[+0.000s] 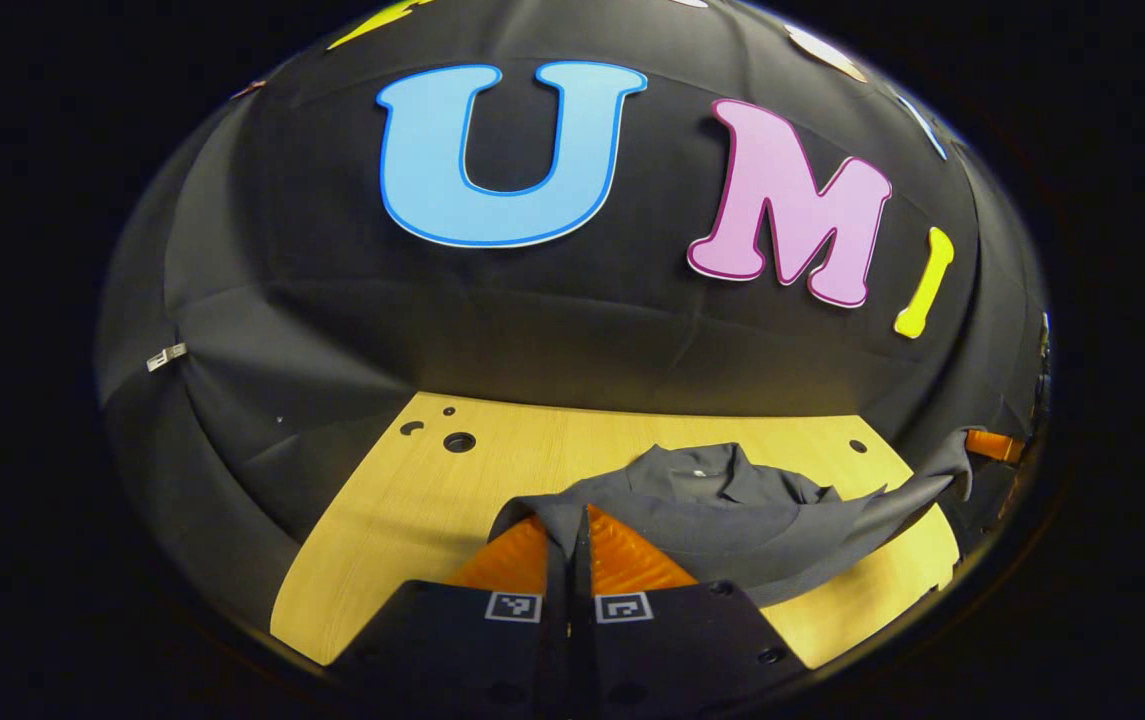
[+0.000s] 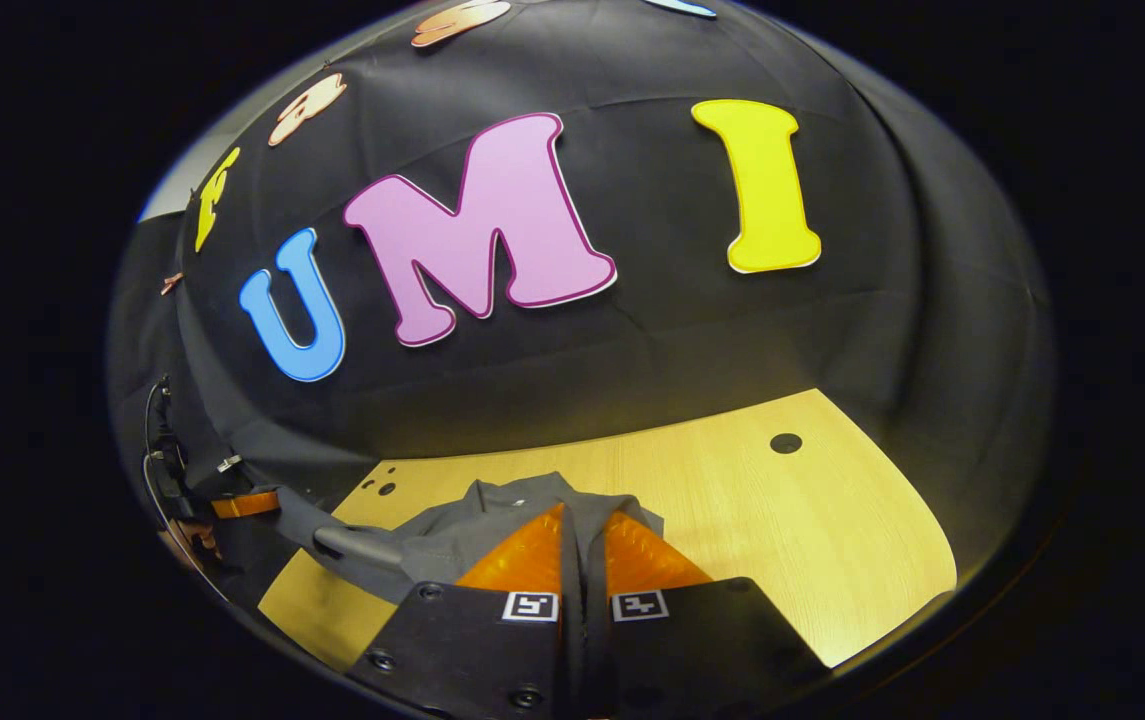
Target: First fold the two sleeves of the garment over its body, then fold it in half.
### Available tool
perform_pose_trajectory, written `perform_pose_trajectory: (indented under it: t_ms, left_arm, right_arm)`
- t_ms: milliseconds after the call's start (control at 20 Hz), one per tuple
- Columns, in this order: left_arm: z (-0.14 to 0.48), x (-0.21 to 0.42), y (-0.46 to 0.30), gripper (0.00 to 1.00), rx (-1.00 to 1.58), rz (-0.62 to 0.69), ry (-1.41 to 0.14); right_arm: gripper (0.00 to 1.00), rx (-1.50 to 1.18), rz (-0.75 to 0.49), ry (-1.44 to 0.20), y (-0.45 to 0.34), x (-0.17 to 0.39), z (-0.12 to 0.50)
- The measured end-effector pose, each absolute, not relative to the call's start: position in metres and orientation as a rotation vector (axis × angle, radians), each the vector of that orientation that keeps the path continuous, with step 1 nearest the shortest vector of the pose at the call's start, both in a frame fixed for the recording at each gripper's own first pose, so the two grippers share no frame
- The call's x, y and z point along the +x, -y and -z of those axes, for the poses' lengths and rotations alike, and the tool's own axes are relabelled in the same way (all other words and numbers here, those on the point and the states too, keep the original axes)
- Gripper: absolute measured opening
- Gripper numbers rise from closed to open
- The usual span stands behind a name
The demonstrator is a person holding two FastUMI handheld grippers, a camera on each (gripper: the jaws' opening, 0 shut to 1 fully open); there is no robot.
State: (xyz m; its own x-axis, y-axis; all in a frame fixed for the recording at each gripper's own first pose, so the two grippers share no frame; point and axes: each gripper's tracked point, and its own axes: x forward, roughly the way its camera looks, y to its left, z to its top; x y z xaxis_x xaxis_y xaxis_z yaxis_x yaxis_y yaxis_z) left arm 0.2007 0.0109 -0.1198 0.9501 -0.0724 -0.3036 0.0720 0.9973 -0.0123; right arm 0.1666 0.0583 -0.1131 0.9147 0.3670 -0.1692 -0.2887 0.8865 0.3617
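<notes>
**Currently held: dark garment, gripped at two edges**

Presently both grippers hold cloth lifted off the surface.

Item 1, garment [image 1: 732, 510]: dark grey, collared, lying on the pale wooden surface [image 1: 412, 520] with its collar toward the booth wall. Its near edge is raised; the far part rests flat. In the left gripper view a long strip of cloth runs away to the right edge of the scene, pulled taut toward the other gripper seen there.

Item 2, left gripper [image 1: 568, 540]: fingers drawn narrow, closed on a fold of the garment that passes between them.

Item 3, right gripper [image 2: 584, 540]: fingers likewise narrow, with a seam of the garment pinched between them. In the right gripper view, the body of the garment lies ahead and to the left, where a rolled band of cloth leads off toward the other gripper at the left margin.

Relation governing the coming move: the garment's body lies forward of both pairs of fingers, between the two hands, and the held edge spans side to side from one gripper to the other. Judged from this, both hands stand about equally near the cloth, and a fold would carry the held edge forward over the body toward the collar. Whether the sleeves are already folded cannot be told.
</notes>
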Motion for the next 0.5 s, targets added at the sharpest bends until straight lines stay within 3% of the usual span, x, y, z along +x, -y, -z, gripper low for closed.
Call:
perform_pose_trajectory:
  t_ms: [500]
  left_arm:
    - [0.151,0.258,-0.006,0.05,0.060,0.055,-0.338]
  right_arm:
    - [0.05,0.360,-0.308,-0.313,-0.065,0.230,0.156]
